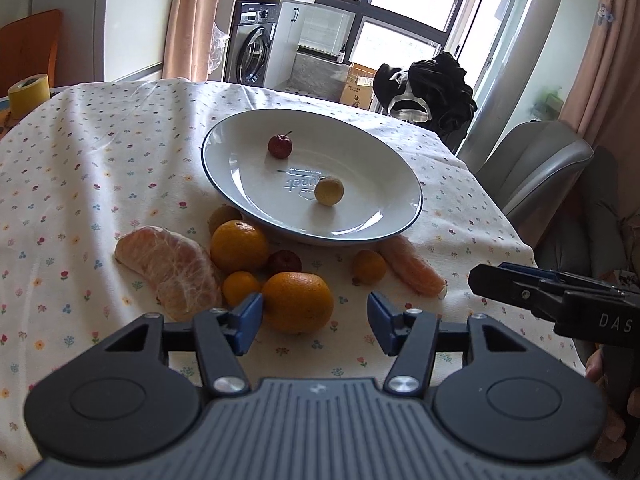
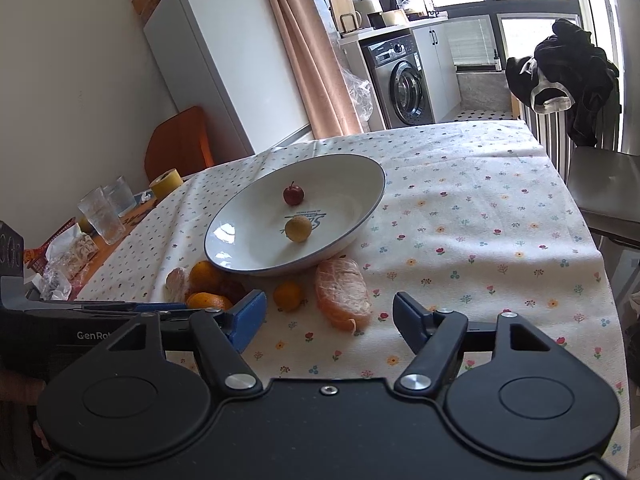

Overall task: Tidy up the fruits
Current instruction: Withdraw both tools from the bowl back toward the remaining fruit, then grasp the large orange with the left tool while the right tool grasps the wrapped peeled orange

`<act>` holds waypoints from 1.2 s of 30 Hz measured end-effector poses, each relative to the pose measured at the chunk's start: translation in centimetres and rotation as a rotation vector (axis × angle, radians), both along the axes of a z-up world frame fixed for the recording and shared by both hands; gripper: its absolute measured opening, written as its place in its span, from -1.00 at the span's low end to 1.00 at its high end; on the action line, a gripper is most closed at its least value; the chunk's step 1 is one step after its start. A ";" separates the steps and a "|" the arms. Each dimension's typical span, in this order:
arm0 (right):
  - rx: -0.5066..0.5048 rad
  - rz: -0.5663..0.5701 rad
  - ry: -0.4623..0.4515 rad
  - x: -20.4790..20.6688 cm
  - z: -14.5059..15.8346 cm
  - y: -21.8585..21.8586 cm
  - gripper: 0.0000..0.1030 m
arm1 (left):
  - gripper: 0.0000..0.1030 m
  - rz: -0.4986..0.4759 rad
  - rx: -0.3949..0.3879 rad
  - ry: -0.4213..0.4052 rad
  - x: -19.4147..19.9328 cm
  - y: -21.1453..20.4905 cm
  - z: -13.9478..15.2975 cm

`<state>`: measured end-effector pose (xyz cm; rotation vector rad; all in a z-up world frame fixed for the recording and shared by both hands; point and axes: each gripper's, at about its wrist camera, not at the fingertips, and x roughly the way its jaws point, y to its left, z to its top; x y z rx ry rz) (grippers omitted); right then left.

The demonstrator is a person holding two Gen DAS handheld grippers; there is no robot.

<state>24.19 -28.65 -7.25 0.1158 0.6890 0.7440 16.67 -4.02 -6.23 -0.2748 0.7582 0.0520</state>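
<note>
Orange fruit crowds the near left: a peeled segment [image 1: 168, 268] touches a round orange [image 1: 298, 301] just before the plate [image 1: 240, 124]. The left gripper [image 1: 315, 322] and right gripper [image 2: 330, 318] are both spread, holding nothing. Pinching that orange could nudge its neighbours rolling, I judge.

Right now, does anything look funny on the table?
Yes. The plate looks tilted, its near rim seemingly propped on fruit. Only a red fruit and a yellow fruit are in it; oranges and peeled segments lie loose on the cloth.
</note>
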 end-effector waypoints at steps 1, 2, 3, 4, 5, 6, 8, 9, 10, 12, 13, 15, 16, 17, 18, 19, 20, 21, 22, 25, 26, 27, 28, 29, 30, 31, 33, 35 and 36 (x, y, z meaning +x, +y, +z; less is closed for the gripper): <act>0.001 0.004 0.001 0.1 -0.1 0.1 0.34 | 0.09 0.002 -0.001 0.005 0.2 0.1 -0.1; 0.002 0.007 0.004 0.3 -0.3 0.1 0.34 | 0.06 0.002 0.002 0.008 0.4 0.2 -0.2; 0.003 0.008 0.007 0.4 -0.4 0.2 0.34 | 0.04 -0.004 0.011 0.006 0.5 0.1 -0.3; 0.003 0.009 0.009 0.5 -0.5 0.3 0.34 | -0.02 -0.010 0.023 0.008 0.6 0.0 -0.3; 0.002 0.009 0.011 0.7 -0.6 0.4 0.34 | -0.16 -0.013 0.032 0.012 0.7 -0.1 -0.3; -0.002 0.010 0.011 0.8 -0.7 0.5 0.34 | -0.23 -0.015 0.026 0.018 0.8 0.1 -0.3; -0.009 0.014 0.006 0.9 -0.8 0.8 0.34 | -0.25 -0.016 0.010 0.021 0.8 0.5 -0.2; -0.009 0.018 0.007 1.0 -0.9 1.0 0.34 | -0.25 -0.018 0.013 0.020 0.8 0.5 -0.2; -0.009 0.021 0.010 1.0 -1.1 1.1 0.34 | -0.25 -0.021 0.017 0.017 0.6 0.5 -0.1; -0.012 0.026 0.016 1.2 -1.3 1.3 0.31 | -0.25 -0.023 0.015 0.016 0.5 0.5 -0.1; -0.015 0.028 0.019 1.3 -1.4 1.5 0.30 | -0.25 -0.026 0.011 0.016 0.4 0.5 -0.1; -0.024 0.029 0.024 1.6 -1.7 1.8 0.23 | -0.25 -0.029 0.004 0.018 0.4 0.5 -0.1; -0.027 0.031 0.024 1.7 -1.8 1.9 0.22 | -0.25 -0.031 0.002 0.016 0.4 0.5 -0.1; -0.031 0.034 0.023 1.8 -1.9 2.1 0.21 | -0.25 -0.032 0.001 0.014 0.4 0.5 -0.2; -0.035 0.034 0.022 1.9 -1.9 2.2 0.20 | -0.25 -0.032 -0.001 0.014 0.4 0.5 -0.2; -0.039 0.033 0.020 1.9 -2.0 2.3 0.20 | -0.25 -0.033 -0.003 0.013 0.3 0.4 -0.2; -0.042 0.032 0.020 2.0 -2.0 2.5 0.19 | -0.25 -0.035 -0.005 0.011 0.3 0.4 -0.2; -0.046 0.034 0.021 2.1 -2.1 2.6 0.17 | -0.25 -0.037 -0.007 0.010 0.3 0.4 -0.2; -0.051 0.034 0.021 2.1 -2.2 2.7 0.16 | -0.25 -0.039 -0.009 0.009 0.3 0.4 -0.2; -0.072 0.029 0.015 2.5 -2.4 3.3 0.10 | -0.25 -0.042 -0.013 0.005 0.1 0.4 -0.2; -0.073 0.031 0.016 2.6 -2.4 3.5 0.08 | -0.25 -0.042 -0.014 0.002 0.1 0.4 -0.2; -0.075 0.035 0.015 2.6 -2.5 3.7 0.06 | -0.25 -0.041 -0.016 -0.001 0.0 0.4 -0.1; -0.086 0.038 0.010 2.7 -2.6 4.0 0.06 | -0.25 -0.039 -0.018 -0.002 0.0 0.5 -0.2; -0.098 0.038 0.004 2.7 -2.7 4.3 0.03 | -0.25 -0.037 -0.019 -0.002 -0.1 0.6 -0.2; -0.112 0.036 -0.012 2.6 -2.7 4.5 -0.04 | -0.25 -0.036 -0.019 -0.003 -0.2 0.6 -0.2; -0.126 0.031 -0.020 2.6 -2.7 4.7 -0.09 | -0.25 -0.036 -0.020 -0.004 -0.2 0.7 -0.2; -0.142 0.017 -0.025 2.5 -2.7 4.7 -0.28 | -0.25 -0.034 -0.025 -0.003 -0.3 0.8 -0.3; -0.142 0.018 -0.015 2.4 -2.6 4.4 -0.30 | -0.25 -0.034 -0.029 -0.002 -0.3 0.9 -0.5; -0.148 0.022 -0.015 2.3 -2.5 4.4 -0.31 | -0.25 -0.034 -0.031 -0.007 -0.3 0.9 -0.5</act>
